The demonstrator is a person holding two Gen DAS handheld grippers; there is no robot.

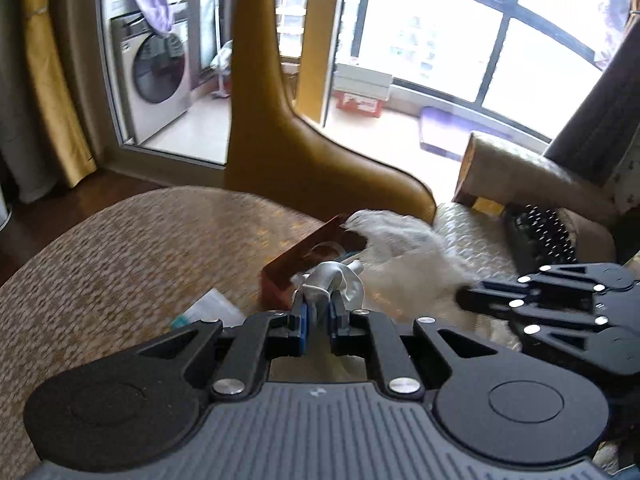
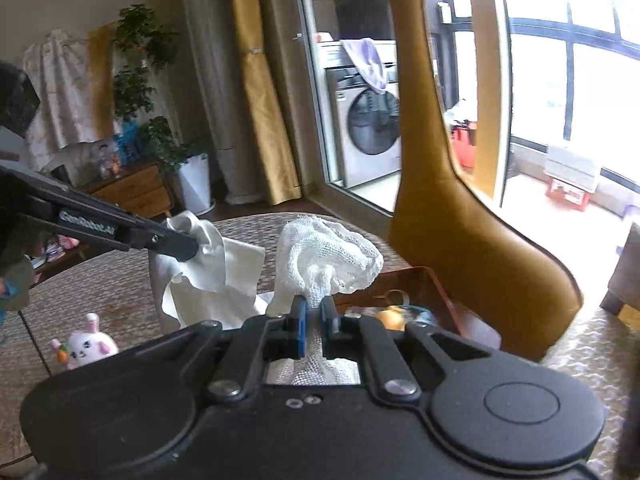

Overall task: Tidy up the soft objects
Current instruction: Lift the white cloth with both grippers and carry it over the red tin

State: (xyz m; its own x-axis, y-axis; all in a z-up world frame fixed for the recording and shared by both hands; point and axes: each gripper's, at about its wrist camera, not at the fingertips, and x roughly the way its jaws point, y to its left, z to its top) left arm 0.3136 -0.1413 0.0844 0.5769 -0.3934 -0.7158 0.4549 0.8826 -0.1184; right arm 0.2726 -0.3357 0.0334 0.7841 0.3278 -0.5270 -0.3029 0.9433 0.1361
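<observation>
My left gripper [image 1: 318, 304] is shut on a smooth white cloth [image 1: 336, 280], held above the table; it also shows in the right wrist view [image 2: 208, 272], hanging from the left gripper [image 2: 188, 248]. My right gripper [image 2: 314, 308] is shut on a white mesh gauze cloth [image 2: 332, 256], lifted beside the smooth cloth; the gauze also shows blurred in the left wrist view [image 1: 396, 248], with the right gripper [image 1: 464, 298] at its edge. A brown-red box [image 2: 424, 288] [image 1: 304, 252] with small items inside sits just beyond both cloths.
A woven-top table [image 1: 120, 248] lies below. A mustard chair back [image 1: 272, 140] [image 2: 440, 208] rises behind the box. A pink-white bunny plush [image 2: 86, 346] lies at the left. A plastic packet [image 1: 212, 308] lies near the left gripper. A keyboard [image 1: 540, 236] sits at right.
</observation>
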